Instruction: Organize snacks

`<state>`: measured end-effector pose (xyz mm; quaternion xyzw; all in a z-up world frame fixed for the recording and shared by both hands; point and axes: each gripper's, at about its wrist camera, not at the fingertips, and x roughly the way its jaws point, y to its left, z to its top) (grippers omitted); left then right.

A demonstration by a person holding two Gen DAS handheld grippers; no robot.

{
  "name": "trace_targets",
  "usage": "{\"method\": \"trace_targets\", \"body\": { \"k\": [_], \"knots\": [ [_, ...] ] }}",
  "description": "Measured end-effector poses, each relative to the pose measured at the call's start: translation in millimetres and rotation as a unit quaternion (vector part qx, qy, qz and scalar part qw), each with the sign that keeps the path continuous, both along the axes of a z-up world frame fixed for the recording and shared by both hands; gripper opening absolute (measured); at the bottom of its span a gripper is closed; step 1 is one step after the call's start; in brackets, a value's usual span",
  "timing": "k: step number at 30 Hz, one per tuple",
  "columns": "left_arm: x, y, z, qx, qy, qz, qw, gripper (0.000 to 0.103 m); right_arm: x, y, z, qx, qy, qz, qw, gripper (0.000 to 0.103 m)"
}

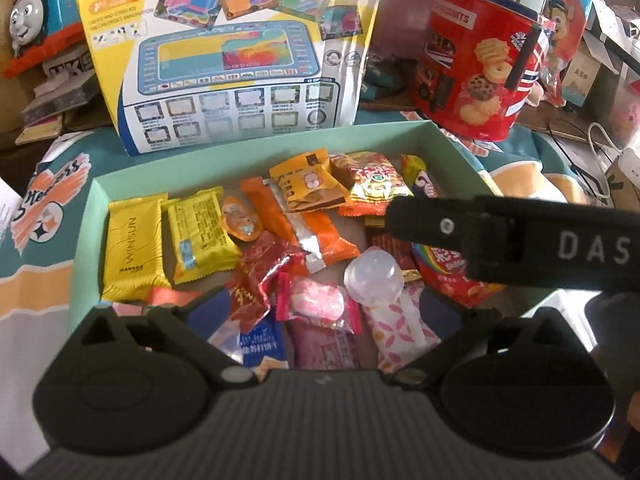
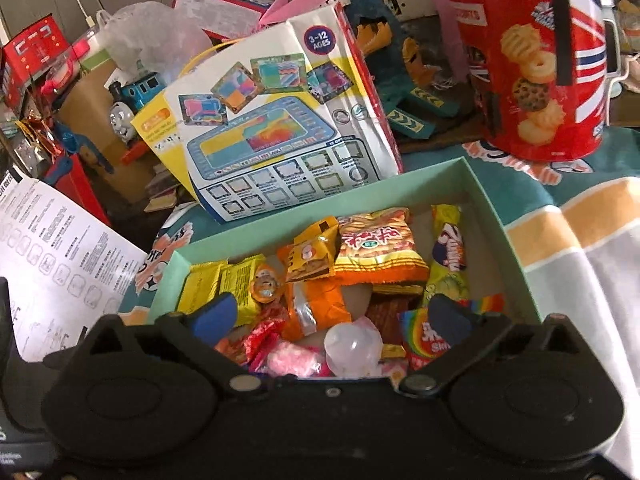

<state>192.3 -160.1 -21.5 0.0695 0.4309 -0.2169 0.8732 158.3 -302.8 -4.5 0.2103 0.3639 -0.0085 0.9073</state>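
A mint-green box [image 1: 256, 148] [image 2: 500, 224] lies on the table, full of loose snack packets. Two yellow packets [image 1: 168, 240] sit at its left, orange packets [image 1: 304, 224] in the middle, and a rainbow candy bag [image 2: 416, 332] at its right. A clear jelly cup [image 1: 374, 280] [image 2: 352, 346] and a pink candy [image 1: 316, 300] lie at the near end. My left gripper [image 1: 320, 312] hangs open over the near end, with only loose packets below its blue pads. Wide open too, my right gripper [image 2: 332, 316] hovers above the same pile and grips nothing. Its black housing [image 1: 520, 236] crosses the left wrist view.
A toy tablet box [image 1: 240, 60] [image 2: 280, 120] stands just behind the green box. A red biscuit tin [image 1: 476, 68] [image 2: 532, 68] stands at the back right. A blue toy train [image 1: 40, 12] and clutter fill the back left; a printed leaflet [image 2: 60, 260] lies at the left.
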Motion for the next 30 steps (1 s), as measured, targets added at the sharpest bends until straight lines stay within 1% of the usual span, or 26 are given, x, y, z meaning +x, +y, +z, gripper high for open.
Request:
{"method": "trace_targets", "body": {
  "k": [9, 14, 19, 24, 30],
  "knots": [
    [-33, 0, 19, 0.001, -0.008, -0.007, 0.9999, 0.103, -44, -8, 18, -0.003, -0.002, -0.016, 1.0, 0.103],
    [-57, -3, 23, 0.0, -0.007, -0.014, 0.9999, 0.103, -79, -21, 23, 0.0, -0.003, -0.033, 0.999, 0.103],
    [-80, -10, 11, 0.006, 0.009, -0.026, 0.9996, 0.103, -113, -41, 16, 0.0, 0.009, -0.056, 0.998, 0.103],
    [-99, -18, -10, 0.015, 0.041, -0.037, 0.9984, 0.103, -147, -65, 0, 0.009, 0.03, -0.084, 0.996, 0.103],
    [-120, -23, -39, 0.029, 0.087, -0.052, 0.9944, 0.103, -181, -76, -23, 0.027, 0.057, -0.1, 0.993, 0.103]
  ]
}}
